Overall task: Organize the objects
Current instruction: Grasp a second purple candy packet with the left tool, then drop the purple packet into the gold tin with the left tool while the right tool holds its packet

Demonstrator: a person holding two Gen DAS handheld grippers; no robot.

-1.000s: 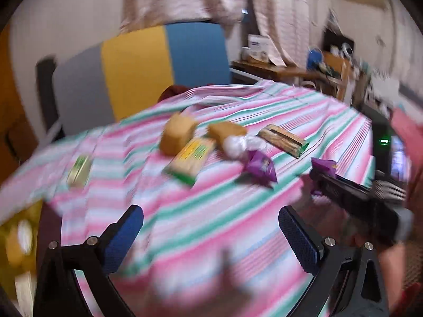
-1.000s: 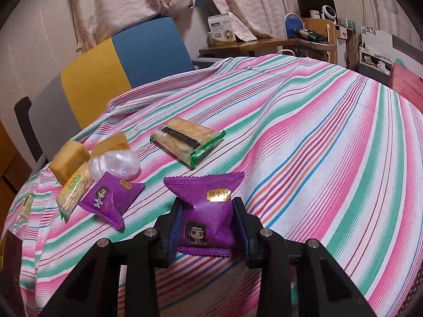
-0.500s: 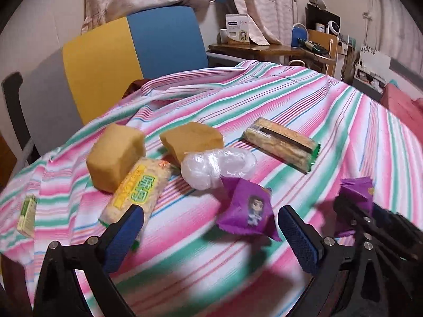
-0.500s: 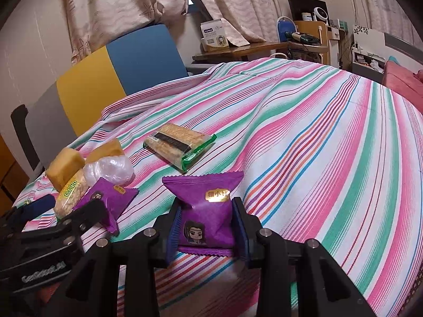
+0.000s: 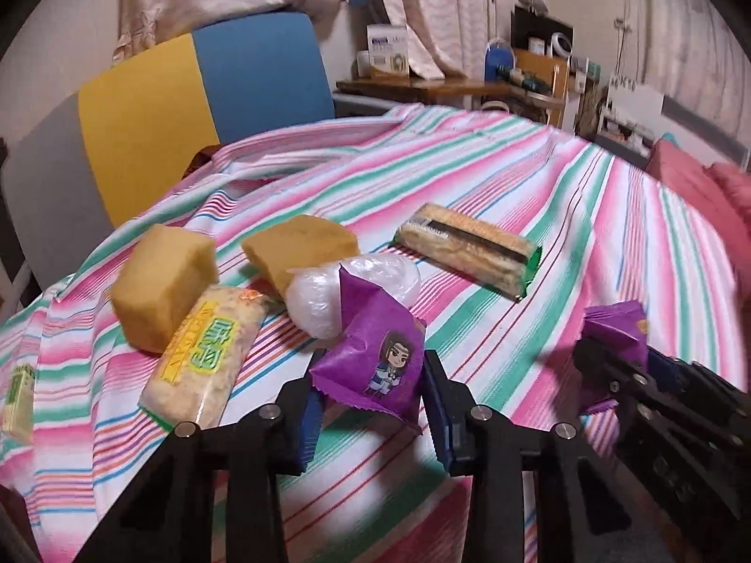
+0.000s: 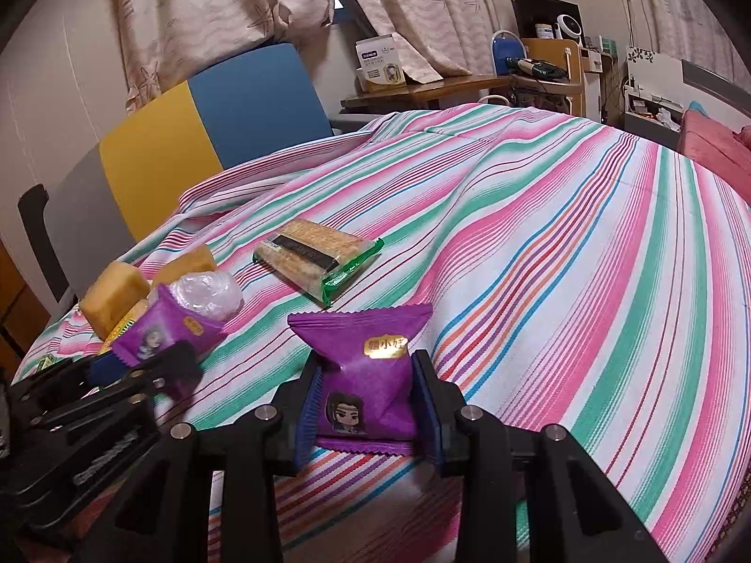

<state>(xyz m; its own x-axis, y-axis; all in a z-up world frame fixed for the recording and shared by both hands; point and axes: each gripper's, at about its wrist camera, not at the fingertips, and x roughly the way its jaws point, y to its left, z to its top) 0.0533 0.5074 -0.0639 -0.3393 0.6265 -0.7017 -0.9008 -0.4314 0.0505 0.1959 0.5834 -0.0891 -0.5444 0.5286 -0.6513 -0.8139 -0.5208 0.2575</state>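
Observation:
My left gripper (image 5: 371, 403) is shut on a purple snack packet (image 5: 375, 352) with a cartoon figure, near the table's front. Behind it lie a white wrapped ball (image 5: 347, 286), two yellow sponge cakes (image 5: 164, 277) (image 5: 305, 244), a yellow-green cracker packet (image 5: 206, 361) and a green-edged sandwich biscuit packet (image 5: 469, 248). My right gripper (image 6: 371, 408) is shut on a second purple snack packet (image 6: 371, 366); it shows at the right of the left wrist view (image 5: 615, 328). The left gripper (image 6: 155, 366) with its packet shows at the left of the right wrist view.
A striped cloth (image 6: 586, 258) covers the table. A small green packet (image 5: 19, 394) lies at the left edge. A blue, yellow and grey chair (image 5: 211, 108) stands behind the table. A cluttered wooden desk (image 6: 446, 84) is at the back right.
My left gripper moved forward and closed on the purple packet that lay between its open fingers. The right gripper kept hold of its packet and stayed nearly still.

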